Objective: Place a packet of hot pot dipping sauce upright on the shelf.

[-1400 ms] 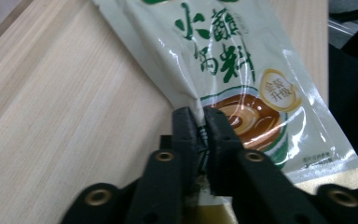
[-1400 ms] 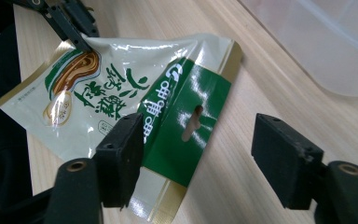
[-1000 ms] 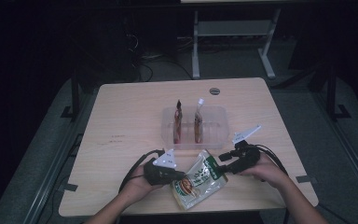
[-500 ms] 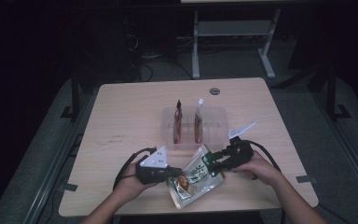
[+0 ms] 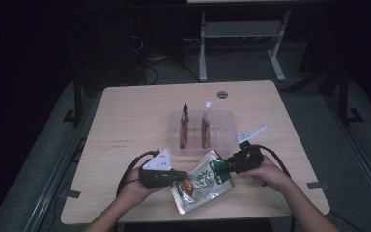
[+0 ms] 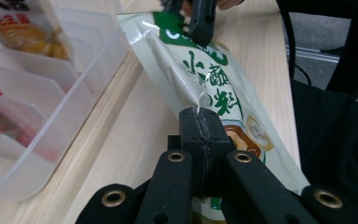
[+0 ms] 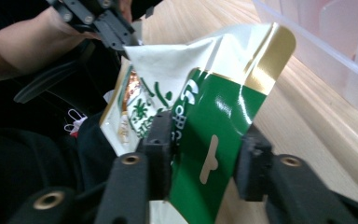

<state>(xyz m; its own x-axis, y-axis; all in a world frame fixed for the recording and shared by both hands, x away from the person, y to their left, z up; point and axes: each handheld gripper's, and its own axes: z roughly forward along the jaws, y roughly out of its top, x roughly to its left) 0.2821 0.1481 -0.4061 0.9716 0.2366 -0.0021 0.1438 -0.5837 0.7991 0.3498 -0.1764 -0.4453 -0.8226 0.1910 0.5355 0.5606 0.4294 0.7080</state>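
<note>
High view: a flat foil-lined sauce pouch, cream and green with printed characters and a brown food picture, sits at the near edge of the pale wood-grain table, just near of a clear plastic divided tray. Two slim sachets stand upright in the tray's compartments, their tops above the rim. The left gripper meets the pouch from the left, the right gripper from the right, at the green top end

Left gripper view: the left gripper is clenched, its matte black jaws pressed together with a thin crease of the pouch's glossy film pinched between them along the pouch's side edge. The film wrinkles and lifts off the table towards the far end, where the other gripper's black jaw sits on the green header. The tray's translucent ribbed walls lie at left, smooth and rounded at the corners

Right gripper view: the right gripper has its jaws either side of the shiny green header of the pouch, by the punched hanging slot. They have just been closing, with the pouch between them; the left pad touches the film, and I cannot tell whether the right pad presses. A gold band edges the header, which curls up
</note>
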